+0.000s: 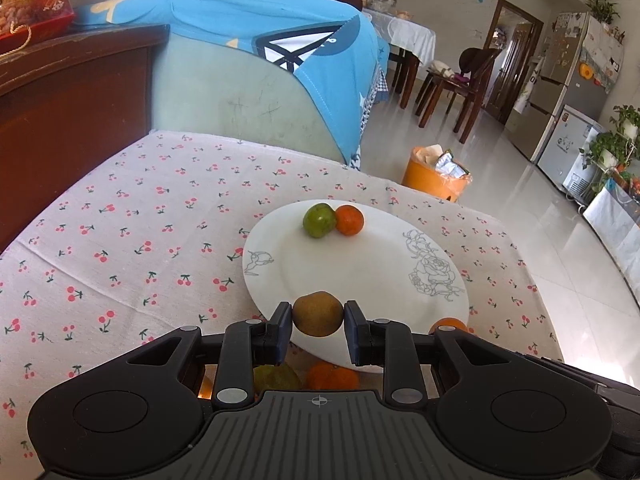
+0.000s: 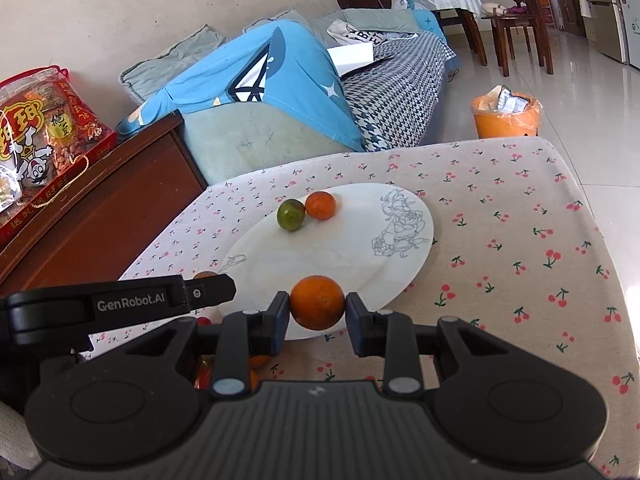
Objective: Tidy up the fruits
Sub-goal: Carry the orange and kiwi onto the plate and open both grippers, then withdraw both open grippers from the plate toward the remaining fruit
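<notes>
A white plate (image 1: 360, 264) with a rose drawing lies on the cherry-print tablecloth; it also shows in the right wrist view (image 2: 344, 252). On its far side sit a green fruit (image 1: 319, 220) (image 2: 291, 215) and a small orange (image 1: 349, 220) (image 2: 320, 205), touching. My left gripper (image 1: 318, 314) is shut on a brown-green fruit (image 1: 318, 314) above the plate's near rim. My right gripper (image 2: 317, 308) is shut on an orange (image 2: 317, 308) above the near rim. More oranges (image 1: 332, 376) and a greenish fruit (image 1: 276, 378) lie under the left gripper.
The left gripper's arm (image 2: 120, 304) reaches in at the left of the right wrist view. A dark wooden cabinet (image 2: 100, 208) with a red gift bag (image 2: 44, 136) stands left. A sofa with blue cloth (image 1: 256, 40) lies behind the table. An orange bin (image 1: 436, 176) stands on the floor.
</notes>
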